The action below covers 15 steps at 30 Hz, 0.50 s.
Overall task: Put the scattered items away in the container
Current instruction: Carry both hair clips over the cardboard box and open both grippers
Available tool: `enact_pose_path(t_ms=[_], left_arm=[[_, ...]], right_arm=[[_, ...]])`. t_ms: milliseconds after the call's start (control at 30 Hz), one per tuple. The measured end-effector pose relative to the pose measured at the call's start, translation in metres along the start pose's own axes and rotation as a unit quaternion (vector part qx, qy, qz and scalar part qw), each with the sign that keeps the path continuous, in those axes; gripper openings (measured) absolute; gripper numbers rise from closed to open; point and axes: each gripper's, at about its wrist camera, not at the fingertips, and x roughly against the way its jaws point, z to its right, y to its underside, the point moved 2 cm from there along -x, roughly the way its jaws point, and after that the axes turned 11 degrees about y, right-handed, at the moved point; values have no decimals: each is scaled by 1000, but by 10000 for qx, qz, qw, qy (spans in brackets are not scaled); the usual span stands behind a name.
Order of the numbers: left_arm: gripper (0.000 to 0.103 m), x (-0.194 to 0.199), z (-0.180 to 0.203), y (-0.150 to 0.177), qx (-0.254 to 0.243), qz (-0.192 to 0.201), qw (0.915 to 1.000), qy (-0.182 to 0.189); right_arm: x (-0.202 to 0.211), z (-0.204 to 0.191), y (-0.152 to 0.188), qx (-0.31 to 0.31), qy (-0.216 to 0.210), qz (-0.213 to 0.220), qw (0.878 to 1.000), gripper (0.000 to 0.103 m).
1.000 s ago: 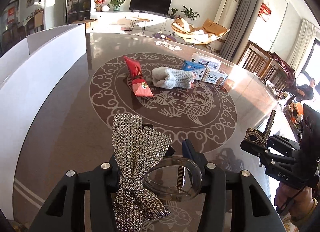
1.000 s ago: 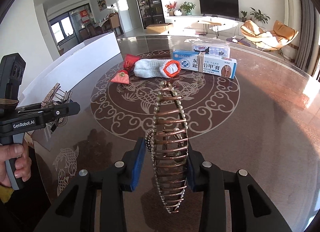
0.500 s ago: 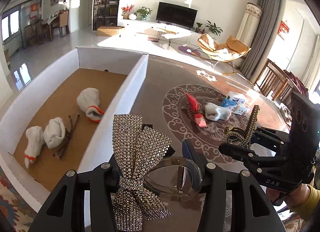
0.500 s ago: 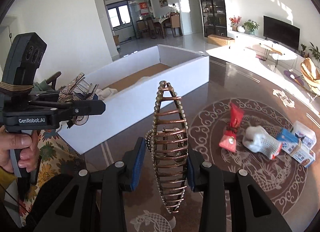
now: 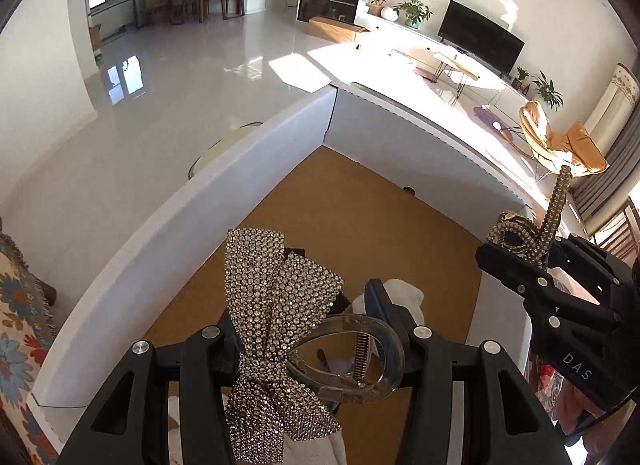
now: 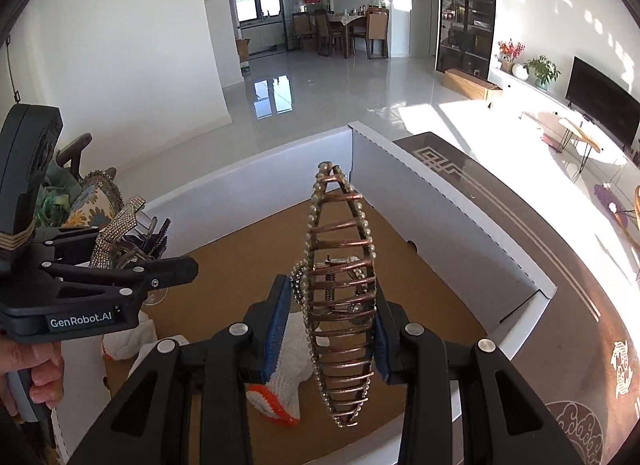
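Hair clips are the things in hand: the left gripper [image 5: 304, 329] has its fingers [image 5: 384, 305] clamped on a clear claw clip with a rhinestone bow [image 5: 276, 317], held above the brown floor of the white container [image 5: 240, 169]. The right gripper [image 6: 328, 329] carries a copper, pearl-edged claw clip [image 6: 340, 297] between its blue pads; those fingers are easing apart, the clip between them, over the same box. White gloves with orange cuffs [image 6: 284, 377] lie inside below. The container sits on the patterned desk [image 6: 580, 305].
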Motion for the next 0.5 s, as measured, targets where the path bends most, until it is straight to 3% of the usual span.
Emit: enact_pose_path(t_ms=[67,167,200,367,500], left_arm=[[52,-25,-7,-4,165,-307,9993,114],[71,-58,-17,3,544,-877,9946,106],[76,-62,-19,6,633,-925,9937,48],[76,-28,-15,21,808,-439,9958,36],[78,35,35,38,180,114,9995,225]], right_arm=[[-26,10,-1,-280,-42,-415,9987,39],[-45,24,4,-631,-262,-712,9951,67],[-45,27,5,-673,-213,-648,9954,67],[-1,48,24,-1076,-287,-14,9938,67],[70,67,84,-1126,-339,681,9907,67]])
